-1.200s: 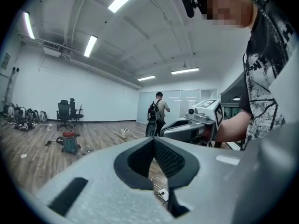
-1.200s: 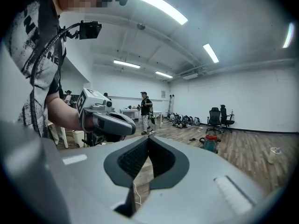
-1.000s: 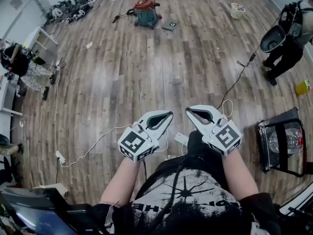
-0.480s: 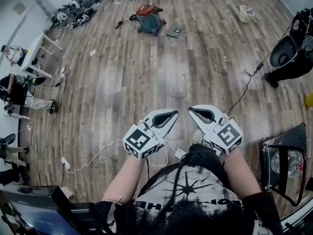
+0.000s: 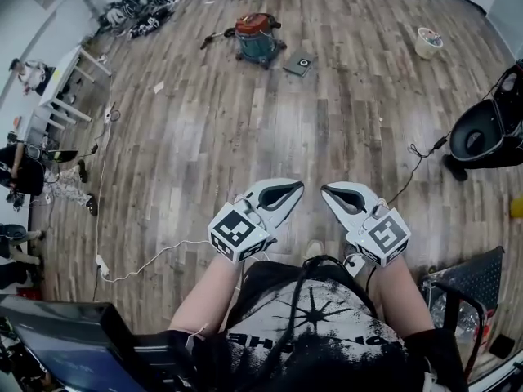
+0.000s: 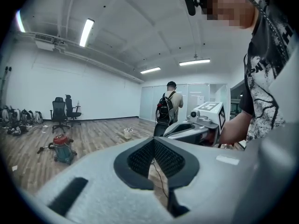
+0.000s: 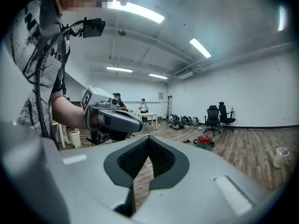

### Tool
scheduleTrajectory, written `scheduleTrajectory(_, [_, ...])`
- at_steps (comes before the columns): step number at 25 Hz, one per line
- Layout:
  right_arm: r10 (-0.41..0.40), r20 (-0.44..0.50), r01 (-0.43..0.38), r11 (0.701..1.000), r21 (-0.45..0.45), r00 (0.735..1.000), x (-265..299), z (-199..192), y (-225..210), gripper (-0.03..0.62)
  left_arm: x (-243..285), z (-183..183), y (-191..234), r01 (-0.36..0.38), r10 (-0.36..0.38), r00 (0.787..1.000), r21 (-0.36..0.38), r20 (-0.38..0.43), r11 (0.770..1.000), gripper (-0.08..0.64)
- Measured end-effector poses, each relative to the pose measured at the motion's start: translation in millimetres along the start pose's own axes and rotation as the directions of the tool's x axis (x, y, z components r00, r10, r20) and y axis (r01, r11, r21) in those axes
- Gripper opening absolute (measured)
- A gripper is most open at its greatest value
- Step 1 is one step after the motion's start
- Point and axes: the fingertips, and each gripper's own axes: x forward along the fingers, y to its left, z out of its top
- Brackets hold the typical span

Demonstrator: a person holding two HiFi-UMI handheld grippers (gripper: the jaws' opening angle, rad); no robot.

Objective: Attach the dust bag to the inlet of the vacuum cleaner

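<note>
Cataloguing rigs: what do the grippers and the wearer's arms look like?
The left gripper and right gripper: pale grey shells, dark ribbed pads, black-and-white marker cubes. Bare forearms emerge from a black T-shirt with white print; a black cable runs down it.

Left gripper (image 6: 153,139) with jaws together, nothing between. Vacuum (image 6: 61,146) far left on floor (image 6: 98,136). Right gripper (image 6: 201,122) close at right. Person (image 6: 169,107) with backpack beyond, bucket (image 6: 127,133) near. Chairs (image 6: 60,112) by wall.
</note>
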Motion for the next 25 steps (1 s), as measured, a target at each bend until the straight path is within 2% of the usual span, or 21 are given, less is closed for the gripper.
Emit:
scheduleTrajectory(4, [0.017, 0.002, -0.017, 1.0, -0.001, 1.0, 2.6, 2.2, -29.0, 0.006, 23.0, 2.8, 12.8, -0.009, 0.009, 1.0, -0.001, -0.017, 1.0, 0.002])
scheduleTrajectory(14, [0.05, -0.016, -0.051, 0.998, -0.022, 0.999, 34.4, 9.1, -64.2, 0.006, 42.9, 5.5, 59.3, -0.007, 0.006, 1.0, -0.02, -0.019, 1.0, 0.002])
scheduleTrajectory(21, [0.027, -0.023, -0.028, 0.998, -0.049, 0.999, 87.2, 28.3, -128.0, 0.006, 77.1, 18.9, 136.1, 0.047, -0.047, 0.999, -0.027, -0.002, 0.999, 0.002])
scheduleTrajectory(25, [-0.029, -0.028, 0.027, 0.998, -0.05, 0.999, 124.8, 41.7, -171.0, 0.006, 88.2, 32.7, 188.5, 0.104, -0.104, 0.995, 0.007, 0.004, 0.995, 0.002])
